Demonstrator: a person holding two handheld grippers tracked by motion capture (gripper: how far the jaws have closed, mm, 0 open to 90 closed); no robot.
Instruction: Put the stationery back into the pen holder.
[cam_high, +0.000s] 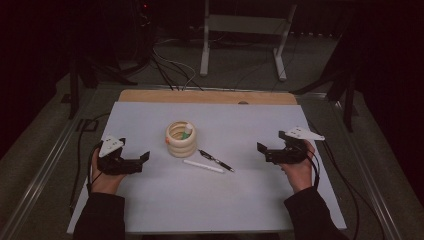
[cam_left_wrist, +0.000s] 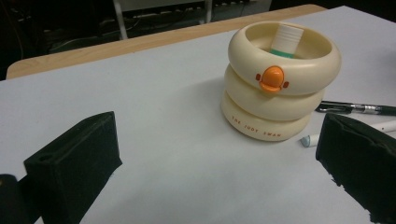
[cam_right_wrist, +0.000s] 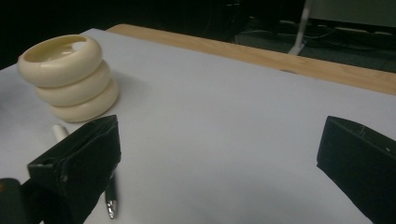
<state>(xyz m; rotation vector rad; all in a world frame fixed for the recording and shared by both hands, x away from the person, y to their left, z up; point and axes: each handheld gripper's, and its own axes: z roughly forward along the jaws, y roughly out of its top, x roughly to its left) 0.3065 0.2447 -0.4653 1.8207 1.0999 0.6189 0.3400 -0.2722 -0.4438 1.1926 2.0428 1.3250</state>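
two pens are lying loose on the white table top (cam_high: 150, 210), just in front of the cream holder (cam_high: 181, 139), and the step in hand is probably picking one up to drop it into that holder; going from the biggest thing down: the table top is carrying everything, with a strip of bare wood showing along its far edge; the cream holder, a stack of three fat rings with an orange knob on its top ring, is standing upright near the middle, somewhat toward the far edge, and a white-and-green stick is already leaning inside it; the left gripper (cam_high: 142, 159) is hovering near the left edge with its jaws spread wide and nothing between them; the right gripper (cam_high: 263, 149) is hovering near the right edge, likewise gaping and empty; the black pen (cam_high: 216, 160) is lying slantwise toward the right of the holder, and the white pen (cam_high: 203, 166) is lying just beside it on the near side, their ends close together by the holder's foot.

to do it well, i judge the right gripper is sitting better for the black pen; it should be coming in low, jaws straddling the barrel crosswise at mid-length, closing only when the white pen is outside the gap; lifting, tilting the pen upright and clearing the rim before letting go is keeping the light holder from tipping.
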